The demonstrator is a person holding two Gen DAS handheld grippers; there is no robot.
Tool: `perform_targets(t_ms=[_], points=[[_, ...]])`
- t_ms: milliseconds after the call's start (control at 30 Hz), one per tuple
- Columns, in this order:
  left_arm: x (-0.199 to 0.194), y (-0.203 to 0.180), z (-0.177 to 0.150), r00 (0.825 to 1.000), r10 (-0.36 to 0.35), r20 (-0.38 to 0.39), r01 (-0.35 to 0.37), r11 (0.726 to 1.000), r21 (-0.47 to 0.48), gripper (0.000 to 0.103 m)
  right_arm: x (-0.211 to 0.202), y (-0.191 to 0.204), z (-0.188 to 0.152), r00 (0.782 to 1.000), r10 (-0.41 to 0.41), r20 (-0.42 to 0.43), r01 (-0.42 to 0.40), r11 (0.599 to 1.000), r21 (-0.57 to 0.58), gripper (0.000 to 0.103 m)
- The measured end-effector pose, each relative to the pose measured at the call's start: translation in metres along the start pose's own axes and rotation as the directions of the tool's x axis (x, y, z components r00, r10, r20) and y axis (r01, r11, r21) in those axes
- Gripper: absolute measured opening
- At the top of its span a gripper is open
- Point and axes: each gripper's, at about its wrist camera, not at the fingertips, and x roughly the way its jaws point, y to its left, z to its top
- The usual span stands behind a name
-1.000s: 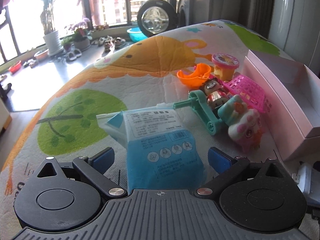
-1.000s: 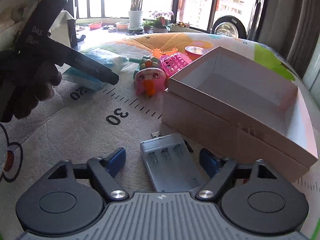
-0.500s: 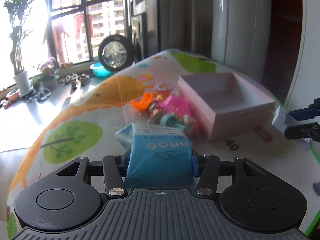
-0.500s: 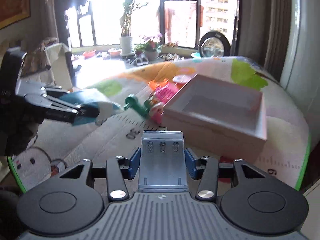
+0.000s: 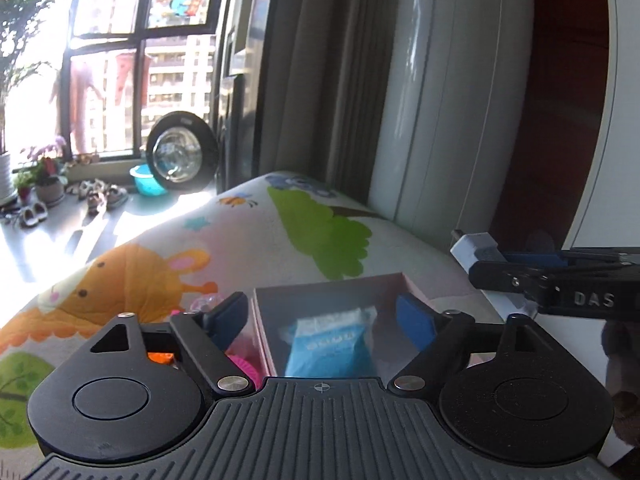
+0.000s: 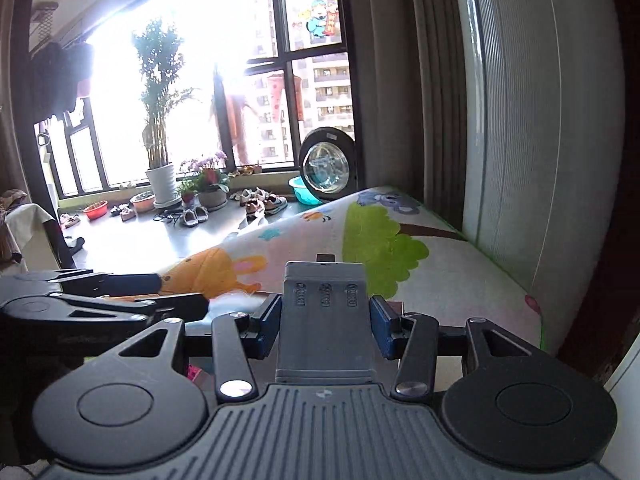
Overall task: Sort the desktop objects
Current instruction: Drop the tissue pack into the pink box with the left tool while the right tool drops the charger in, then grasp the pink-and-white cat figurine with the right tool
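Left wrist view: your left hand-held gripper (image 5: 324,318) is spread wide and empty above the box (image 5: 316,292), with the blue pack (image 5: 330,346) lying inside at lower centre. Your right hand-held gripper (image 6: 325,322) clamps the charger (image 6: 325,328); it looks due in the box next.

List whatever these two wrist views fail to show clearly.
- Blue packet in the pink box, left wrist view: blurred, print unreadable, lower end hidden by the gripper body.
- Toys beside the box: only pink and orange scraps show behind the open left gripper.
- Pink box, right wrist view: hidden behind the grey battery holder clamped in the right gripper.
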Motion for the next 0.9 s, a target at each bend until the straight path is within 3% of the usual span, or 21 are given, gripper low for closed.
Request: perform_targets(t_ms=[233, 333, 433, 500, 567, 633, 733, 833, 900], points=[[-0.036, 0.040, -0.073, 0.992, 0.119, -0.040, -0.118, 0.992, 0.036, 0.099, 0.072, -0.008, -0.029, 0.982, -0.053, -0.182, 0.062, 0.997, 0.044, 0.050], [-0.048, 0.059, -0.105, 0.981, 0.178, -0.084, -0.173, 0.983, 0.055, 0.100, 0.072, 0.002, -0.034, 0.979, -0.082, -0.186, 0.088, 0.996, 0.024, 0.051], [-0.050, 0.078, -0.124, 0.961, 0.247, -0.121, -0.243, 0.969, 0.042, 0.101, 0.053, 0.045, -0.032, 0.991, -0.055, -0.122, 0.042, 0.994, -0.105, 0.056], [-0.052, 0.093, -0.131, 0.947, 0.301, -0.116, -0.302, 0.953, 0.012, 0.101, 0.041, 0.086, -0.036, 0.997, -0.025, -0.073, 0.007, 0.972, -0.236, 0.059], [-0.056, 0.107, -0.135, 0.923, 0.370, -0.107, -0.373, 0.928, -0.009, 0.101, 0.037, 0.131, -0.052, 0.999, 0.025, -0.047, -0.041, 0.926, -0.375, 0.059], [-0.061, 0.122, -0.137, 0.911, 0.394, -0.119, -0.402, 0.914, -0.052, 0.102, 0.038, 0.170, -0.070, 0.994, 0.082, -0.074, -0.107, 0.869, -0.483, 0.060], [-0.073, 0.143, -0.140, 0.919, 0.372, -0.129, -0.387, 0.913, -0.124, 0.102, 0.056, 0.203, -0.083, 0.981, 0.122, -0.149, -0.182, 0.837, -0.516, 0.059], [-0.082, 0.142, -0.148, 0.956, 0.259, -0.140, -0.275, 0.954, -0.116, 0.103, 0.079, 0.210, -0.075, 0.976, 0.129, -0.175, -0.196, 0.867, -0.457, 0.059], [-0.083, 0.131, -0.154, 0.970, 0.187, -0.155, -0.201, 0.976, -0.080, 0.103, 0.094, 0.204, -0.065, 0.962, 0.155, -0.223, -0.232, 0.895, -0.381, 0.059]])
